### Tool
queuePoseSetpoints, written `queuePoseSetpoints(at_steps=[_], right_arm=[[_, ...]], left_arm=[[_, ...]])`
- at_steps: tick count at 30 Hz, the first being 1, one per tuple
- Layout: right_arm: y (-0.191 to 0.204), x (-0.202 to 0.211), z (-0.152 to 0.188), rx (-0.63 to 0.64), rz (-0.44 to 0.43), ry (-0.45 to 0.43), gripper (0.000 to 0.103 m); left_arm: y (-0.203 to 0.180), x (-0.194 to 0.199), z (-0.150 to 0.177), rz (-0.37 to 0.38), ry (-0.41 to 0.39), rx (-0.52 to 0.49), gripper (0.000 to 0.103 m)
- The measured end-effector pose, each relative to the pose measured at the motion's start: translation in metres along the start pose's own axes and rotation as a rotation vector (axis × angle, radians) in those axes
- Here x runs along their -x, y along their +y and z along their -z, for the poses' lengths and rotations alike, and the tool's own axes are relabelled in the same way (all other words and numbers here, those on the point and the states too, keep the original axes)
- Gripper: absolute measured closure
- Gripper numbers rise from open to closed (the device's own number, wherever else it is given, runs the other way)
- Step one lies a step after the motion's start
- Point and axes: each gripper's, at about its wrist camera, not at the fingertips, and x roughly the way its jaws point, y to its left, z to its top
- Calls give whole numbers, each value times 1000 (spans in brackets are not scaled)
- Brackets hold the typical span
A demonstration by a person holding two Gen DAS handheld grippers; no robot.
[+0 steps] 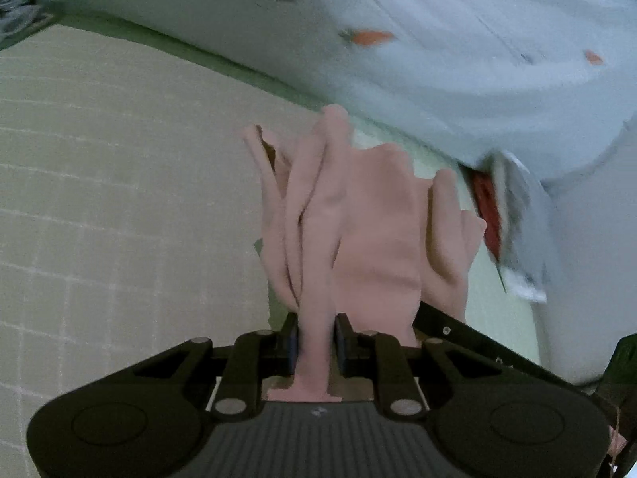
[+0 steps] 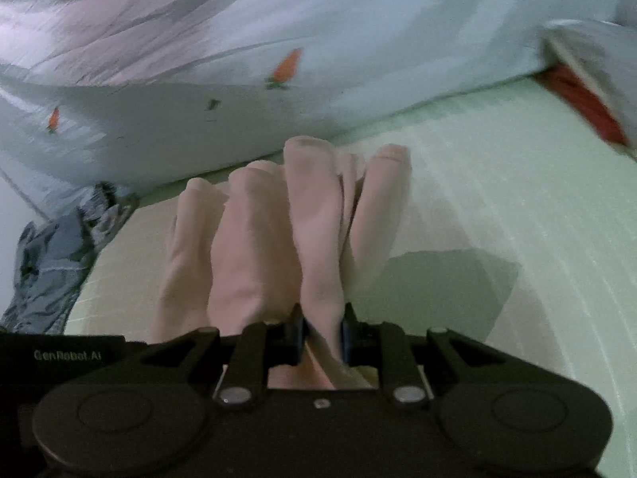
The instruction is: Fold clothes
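Black linkage of my left gripper (image 1: 314, 342) fills the bottom of the left wrist view, fingers (image 1: 292, 344) drawn close together with a narrow pleat of the pink garment (image 1: 370, 239) pinched between the blue pads. Cloth runs forward from the grip in soft vertical folds, fanning wider away from me, its far edge loose and uneven. Under it: a pale green mat (image 1: 119, 199) with a faint grid of lines. Beyond the garment, a light blue quilt (image 1: 458, 40) with small orange carrot prints, bunched along the mat's far edge; something red (image 1: 487, 211) shows under its lifted corner to the right, too blurred to identify. My right gripper (image 2: 324, 332) shows the same picture from its own wrist view: fingers (image 2: 350, 338) nearly closed, clamped on another fold of the same pink garment (image 2: 278, 239), which spreads ahead in four or five rounded ridges. Cloth lies mostly left of my grip; a dark shadow sits on the green mat (image 2: 517, 199) just right of it. Carrot-print quilt (image 2: 358, 59) again across the back, touching the mat. Crumpled grey-blue fabric (image 2: 51, 255) at far left, beside the mat's edge, apart from the pink piece. Black housing marked "GenRobot.AI" (image 2: 67, 355) sits at lower left. Whether the garment rests on the mat or hangs above it, I cannot tell.
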Motion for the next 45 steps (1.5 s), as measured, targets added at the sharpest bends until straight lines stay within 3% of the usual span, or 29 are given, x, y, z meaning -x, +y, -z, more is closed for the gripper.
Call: queuePoseSetpoints(at_steps=[4, 9, 13, 17, 23, 28, 32, 37, 39, 40, 41, 43, 45], right_arm=[[-34, 30, 21, -95, 59, 3, 85], [-88, 55, 16, -167, 81, -33, 85], [-154, 74, -4, -148, 63, -42, 85], [-231, 92, -49, -82, 50, -53, 85], [-331, 126, -124, 9, 56, -125, 85], [-389, 142, -187, 106, 61, -201, 85], [-421, 138, -240, 126, 72, -274, 85], [-450, 103, -302, 93, 97, -348, 84], [-462, 81, -319, 72, 133, -367, 71], [-468, 67, -324, 61, 166, -372, 64], [-475, 55, -328, 44, 201, -357, 58], [-485, 42, -332, 7, 236, -337, 56], [-487, 44, -323, -19, 234, -359, 24]], left_arm=[[-28, -14, 18, 34, 55, -70, 84], [-87, -33, 37, 42, 59, -165, 84], [-143, -63, 54, 48, 30, -168, 84], [-212, -102, 69, 75, -23, -117, 83], [-301, -147, 38, 124, -85, -118, 83], [-375, -184, 10, 165, -135, -120, 83], [-434, -214, -13, 198, -176, -122, 83], [-466, -248, -67, 203, -240, -139, 81], [-469, -271, -83, 174, -265, -146, 63], [-470, -283, -90, 127, -263, -159, 47], [-471, -293, -96, 59, -246, -171, 45], [-466, -298, -101, 8, -241, -199, 45], [-460, -297, -96, -27, -245, -241, 38]])
